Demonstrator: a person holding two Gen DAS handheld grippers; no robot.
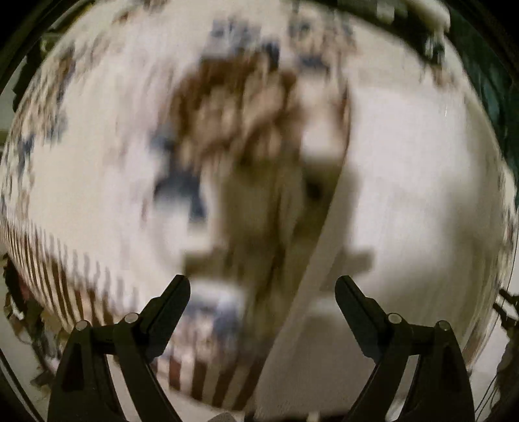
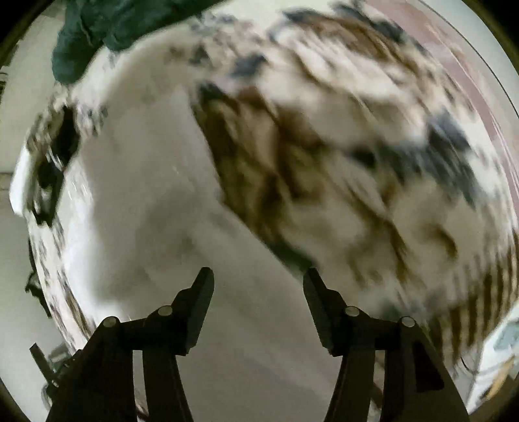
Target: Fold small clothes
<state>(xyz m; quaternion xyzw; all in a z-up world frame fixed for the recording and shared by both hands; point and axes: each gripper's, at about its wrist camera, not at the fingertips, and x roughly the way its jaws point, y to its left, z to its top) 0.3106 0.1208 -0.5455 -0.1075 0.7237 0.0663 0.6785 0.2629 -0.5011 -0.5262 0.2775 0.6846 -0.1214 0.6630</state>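
Both my left gripper (image 1: 262, 289) and right gripper (image 2: 258, 281) gape empty; I'd steady, then pinch the white garment's (image 1: 405, 181) twelve-o'clock edge.

The bench (image 1: 97, 201) is covered by a white patterned cloth (image 1: 58, 136) with blurred blue and brown motifs and a border of brown stripes along its edge. Motion blur smears every detail in both views. On the cloth lies a white garment (image 1: 405, 181), its plain pale surface spreading across the right of the left wrist view and the lower left of the right wrist view (image 2: 155, 201). Beside it, touching its edge, lies a brown-patterned piece of fabric (image 1: 240, 110), seen also from the right wrist (image 2: 259, 162). A dark green cloth (image 2: 94, 29) lies at the bench's far edge.
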